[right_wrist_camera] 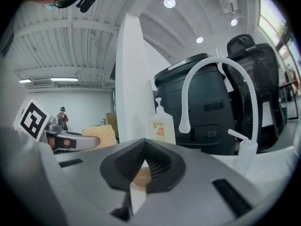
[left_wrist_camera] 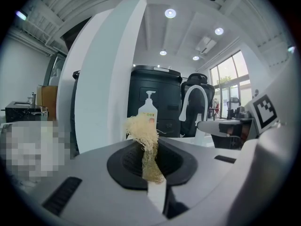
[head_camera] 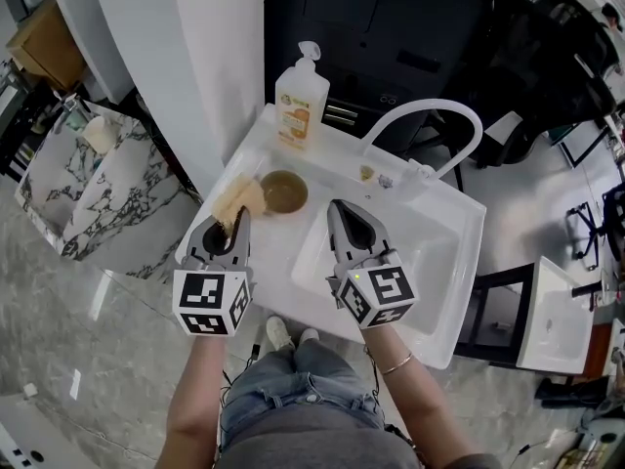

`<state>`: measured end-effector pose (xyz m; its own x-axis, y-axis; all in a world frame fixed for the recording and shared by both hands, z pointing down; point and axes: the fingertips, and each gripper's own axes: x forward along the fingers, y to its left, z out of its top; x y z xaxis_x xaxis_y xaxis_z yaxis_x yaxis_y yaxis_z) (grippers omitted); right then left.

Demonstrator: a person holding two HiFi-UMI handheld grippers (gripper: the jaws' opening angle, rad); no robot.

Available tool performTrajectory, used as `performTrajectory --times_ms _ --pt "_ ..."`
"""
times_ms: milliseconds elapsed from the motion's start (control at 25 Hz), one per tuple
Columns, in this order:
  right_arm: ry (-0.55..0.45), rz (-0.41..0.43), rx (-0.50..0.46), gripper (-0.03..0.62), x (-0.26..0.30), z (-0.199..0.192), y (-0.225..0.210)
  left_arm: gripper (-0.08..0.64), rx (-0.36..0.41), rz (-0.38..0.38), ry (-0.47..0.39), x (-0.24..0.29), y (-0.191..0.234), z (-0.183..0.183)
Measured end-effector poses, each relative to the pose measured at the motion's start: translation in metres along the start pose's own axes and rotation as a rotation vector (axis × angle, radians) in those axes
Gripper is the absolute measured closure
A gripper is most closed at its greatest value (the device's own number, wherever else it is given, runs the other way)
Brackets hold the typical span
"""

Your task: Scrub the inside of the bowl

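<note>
While a person stands at a white sink (head_camera: pixel 467 262), seen from above, each of their hands holds a grey two-jaw gripper out over it. A tall white faucet (head_camera: pixel 430 107) arches over the far side of the basin. A pump soap bottle (head_camera: pixel 302 101) with an orange label stands upright at the sink's far left corner.

The left gripper (head_camera: pixel 237 218) reaches over the flat ledge on the left of the basin. Its jaws are clenched on a pale yellow, fibrous sponge (head_camera: pixel 239 198), which sticks out past the tips. In the left gripper view the sponge (left_wrist_camera: pixel 143 135) stands up frayed between the closed jaws of that gripper (left_wrist_camera: pixel 149 159), with the soap bottle (left_wrist_camera: pixel 148 111) behind it.

The right gripper (head_camera: pixel 337 208) is held over the basin's near left edge, pointing away from the person. Its jaws are pressed together and grip nothing.

A small round brown bowl (head_camera: pixel 283 191) sits upright on the left ledge, between the soap bottle and the grippers. The sponge lies just beside the bowl's left rim, and I cannot tell whether they touch. In the right gripper view a brownish patch (right_wrist_camera: pixel 141 175) just past the tips of that gripper (right_wrist_camera: pixel 141 168) is probably the bowl. The faucet (right_wrist_camera: pixel 221 62) and soap bottle (right_wrist_camera: pixel 162 124) stand further off, and the sponge (right_wrist_camera: pixel 99 134) shows at the left.
</note>
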<state>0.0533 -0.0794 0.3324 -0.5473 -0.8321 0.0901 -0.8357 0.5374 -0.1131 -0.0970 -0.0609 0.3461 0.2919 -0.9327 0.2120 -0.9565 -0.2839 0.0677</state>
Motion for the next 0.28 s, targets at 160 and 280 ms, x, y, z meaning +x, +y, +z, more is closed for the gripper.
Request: performTrajectory --times_ms 160,280 --pt "-0.022 0.016 0.0 0.583 -0.0029 0.0056 0.0004 0.518 0.001 -0.003 -0.007 -0.0011 -0.0024 0.0018" --pt "-0.04 0.029 0.002 0.583 -0.0037 0.0105 0.0022 0.518 0.006 -0.008 -0.011 -0.0008 -0.0031 0.0044"
